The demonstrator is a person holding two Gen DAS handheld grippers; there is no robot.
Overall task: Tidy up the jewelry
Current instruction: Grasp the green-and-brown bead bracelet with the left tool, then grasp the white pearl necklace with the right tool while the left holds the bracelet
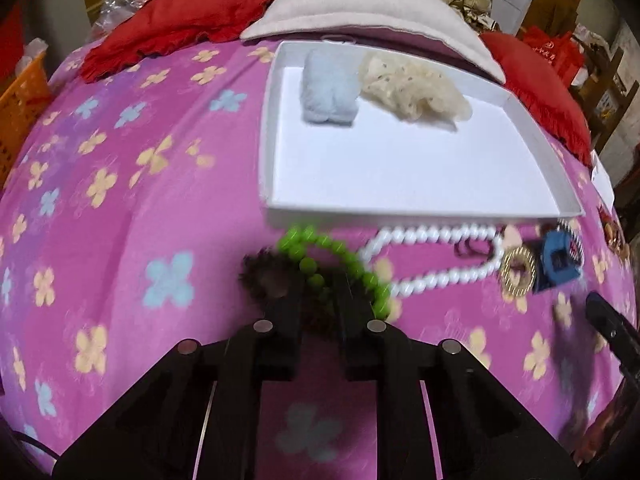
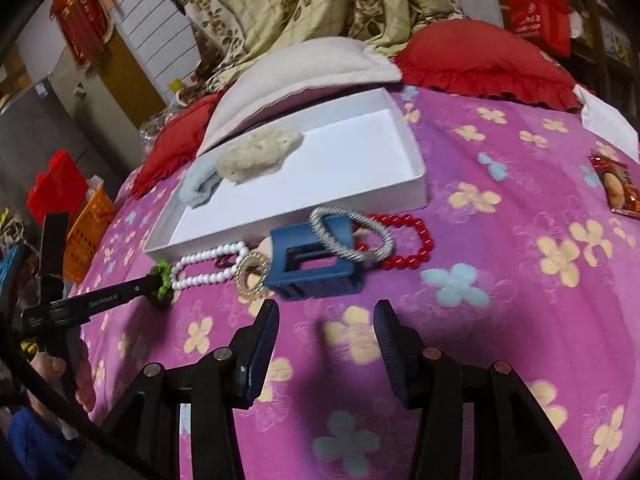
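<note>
A white tray (image 1: 420, 196) (image 2: 416, 188) lies on the pink flowered bedspread, holding a light blue scrunchie (image 1: 330, 88) (image 2: 198, 186) and a cream scrunchie (image 1: 412, 88) (image 2: 256, 152). In front of it lie a green bead bracelet (image 1: 340, 256) (image 2: 163, 276), a dark fuzzy scrunchie (image 1: 268, 276), a white pearl necklace (image 1: 436, 256) (image 2: 208, 268), a gold ring-shaped piece (image 1: 518, 270) (image 2: 252, 276), a blue claw clip (image 1: 558, 260) (image 2: 312, 260), a silver hair tie (image 2: 352, 236) and a red bead bracelet (image 2: 404, 240). My left gripper (image 1: 318, 300) (image 2: 158, 284) is narrowed around the green bracelet and dark scrunchie. My right gripper (image 2: 326, 312) is open and empty, just short of the blue clip.
Red pillows (image 1: 180, 20) (image 2: 488, 60) and a beige cushion (image 1: 360, 4) (image 2: 304, 76) lie behind the tray. An orange basket (image 1: 20, 112) (image 2: 86, 236) stands off the bed's left side. A snack packet (image 2: 618, 184) lies at the right.
</note>
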